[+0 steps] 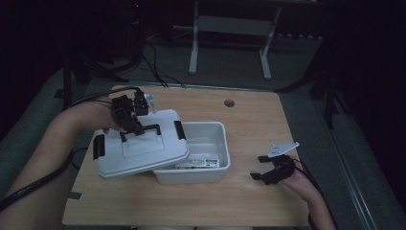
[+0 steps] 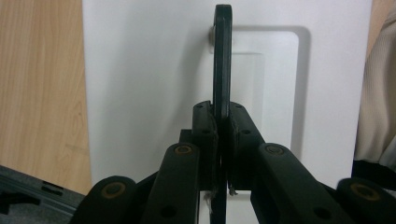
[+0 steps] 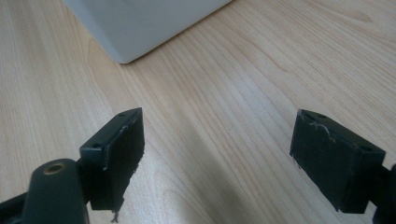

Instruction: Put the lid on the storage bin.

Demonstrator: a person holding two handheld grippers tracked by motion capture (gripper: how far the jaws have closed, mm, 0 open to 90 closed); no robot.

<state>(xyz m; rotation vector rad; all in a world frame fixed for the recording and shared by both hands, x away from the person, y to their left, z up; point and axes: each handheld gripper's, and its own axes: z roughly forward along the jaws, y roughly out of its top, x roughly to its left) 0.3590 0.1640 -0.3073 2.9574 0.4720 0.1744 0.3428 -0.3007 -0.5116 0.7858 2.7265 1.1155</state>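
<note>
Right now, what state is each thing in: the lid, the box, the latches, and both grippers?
Lid: off the box, tilted, lifted by its handle, overlapping the box's left side.
Handle: raised, pinched between the left fingers.
Box: open, on the table, something flat with a label inside.
Latches: both unhooked, on the lid's ends.
Left gripper: shut on the handle.
Right gripper: open, holding nothing, low over the table right of the box.

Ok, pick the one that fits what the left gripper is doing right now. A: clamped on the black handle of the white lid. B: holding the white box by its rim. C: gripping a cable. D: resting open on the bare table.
A: in the left gripper view the left gripper has its jaws pressed on the black handle of the white lid, which the high view shows held tilted over the white box.
</note>
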